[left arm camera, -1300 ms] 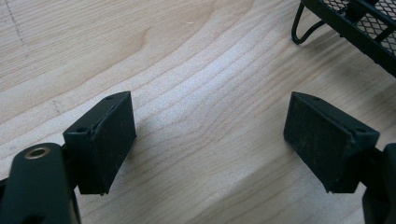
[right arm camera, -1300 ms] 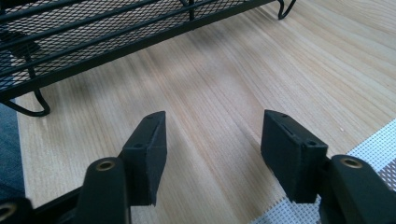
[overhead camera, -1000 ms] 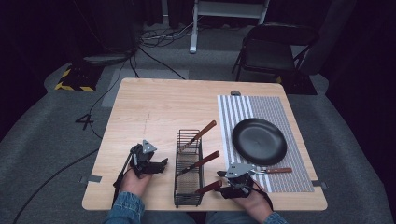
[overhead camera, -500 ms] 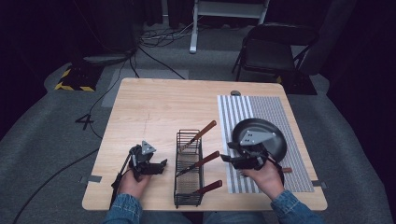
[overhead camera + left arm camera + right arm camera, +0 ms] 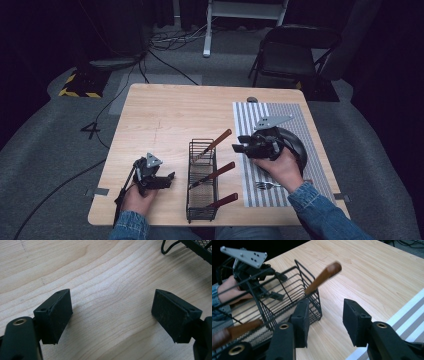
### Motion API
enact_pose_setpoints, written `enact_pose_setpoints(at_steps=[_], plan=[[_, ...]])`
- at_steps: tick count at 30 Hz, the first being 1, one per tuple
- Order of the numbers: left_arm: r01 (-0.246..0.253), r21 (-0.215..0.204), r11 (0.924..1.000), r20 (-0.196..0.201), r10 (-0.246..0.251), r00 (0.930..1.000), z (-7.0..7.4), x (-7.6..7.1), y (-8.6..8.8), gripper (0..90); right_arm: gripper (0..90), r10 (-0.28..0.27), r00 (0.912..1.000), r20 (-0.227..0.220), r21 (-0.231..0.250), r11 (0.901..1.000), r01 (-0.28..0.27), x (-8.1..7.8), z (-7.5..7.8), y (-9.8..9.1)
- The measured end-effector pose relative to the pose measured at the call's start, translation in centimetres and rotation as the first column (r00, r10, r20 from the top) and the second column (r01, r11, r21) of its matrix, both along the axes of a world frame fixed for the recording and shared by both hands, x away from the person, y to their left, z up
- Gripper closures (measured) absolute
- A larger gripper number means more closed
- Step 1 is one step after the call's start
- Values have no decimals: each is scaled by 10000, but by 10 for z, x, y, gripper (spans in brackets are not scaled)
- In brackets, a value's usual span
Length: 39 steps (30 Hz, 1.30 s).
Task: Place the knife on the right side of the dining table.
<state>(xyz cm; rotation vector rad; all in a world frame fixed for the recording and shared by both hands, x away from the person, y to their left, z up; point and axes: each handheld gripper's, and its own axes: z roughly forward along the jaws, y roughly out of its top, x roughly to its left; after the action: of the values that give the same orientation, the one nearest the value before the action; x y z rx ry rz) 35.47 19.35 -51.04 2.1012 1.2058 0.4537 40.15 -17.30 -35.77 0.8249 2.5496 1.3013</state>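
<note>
A black wire basket [image 5: 202,180] stands on the wooden table [image 5: 165,115] with three wooden-handled utensils leaning out to its right. My right gripper [image 5: 239,148] hovers open just right of the farthest handle [image 5: 220,138], over the striped mat [image 5: 250,120], with nothing between its jaws. In the right gripper view the open gripper [image 5: 325,322] faces that handle [image 5: 323,277] and the basket [image 5: 287,302]. My left gripper [image 5: 169,179] rests open left of the basket; in its own view the gripper [image 5: 112,315] spans bare wood.
A black round pan [image 5: 299,146] sits on the mat, partly hidden by the right hand. A fork [image 5: 267,185] lies on the mat near the front edge. A small dark object [image 5: 252,99] lies at the mat's far end. A chair [image 5: 295,50] stands beyond the table.
My right gripper has moved away from the front edge, past the pan, and then left toward the farthest handle. The left gripper has stayed put.
</note>
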Motion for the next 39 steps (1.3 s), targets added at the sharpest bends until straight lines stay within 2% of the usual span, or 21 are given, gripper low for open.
enact_pose_setpoints(at_steps=[5,10,14,15,17,23,25,26,29,34,35,39], plan=[[115,43,9999,-26,-115,9999,0,0,2,174,608,8,9997,-251,51,10000,-7,10,9,8],[125,42,9999,-26,-125,9999,0,0,2,174,635,-80,9951,-986,373,9992,117,25,12,16],[130,23,9999,-35,-130,9999,0,0,2,173,641,-72,9918,-1275,349,9993,117,32,11,23],[130,24,9999,-20,-130,9999,0,0,2,173,651,18,9883,-1528,347,9994,36,36,9,28],[131,35,9999,-26,-131,9999,0,0,2,173,663,113,9862,-1654,392,9992,-49,38,8,32],[115,36,9999,-25,-115,9999,0,0,2,173,697,163,9864,-1637,412,9991,-97,39,9,35],[117,30,9999,-23,-117,9999,0,0,2,173,728,421,9832,-1778,736,9969,-294,38,12,35],[114,36,9999,-25,-114,9999,0,0,2,174,769,542,9830,-1753,856,9955,-396,37,13,36],[116,41,9999,-12,-116,9999,0,0,2,173,793,783,9849,-1542,995,9930,-634,34,19,38],[119,29,9999,-26,-119,9999,0,0,2,174,796,1149,9912,-656,397,9929,-1124,20,37,49],[111,31,9999,-20,-111,9999,0,0,2,174,796,1149,9912,-656,397,9929,-1124,20,37,49],[112,31,9999,-19,-112,9999,0,0,2,173,797,1138,9929,-358,264,9933,-1129,18,53,49]])
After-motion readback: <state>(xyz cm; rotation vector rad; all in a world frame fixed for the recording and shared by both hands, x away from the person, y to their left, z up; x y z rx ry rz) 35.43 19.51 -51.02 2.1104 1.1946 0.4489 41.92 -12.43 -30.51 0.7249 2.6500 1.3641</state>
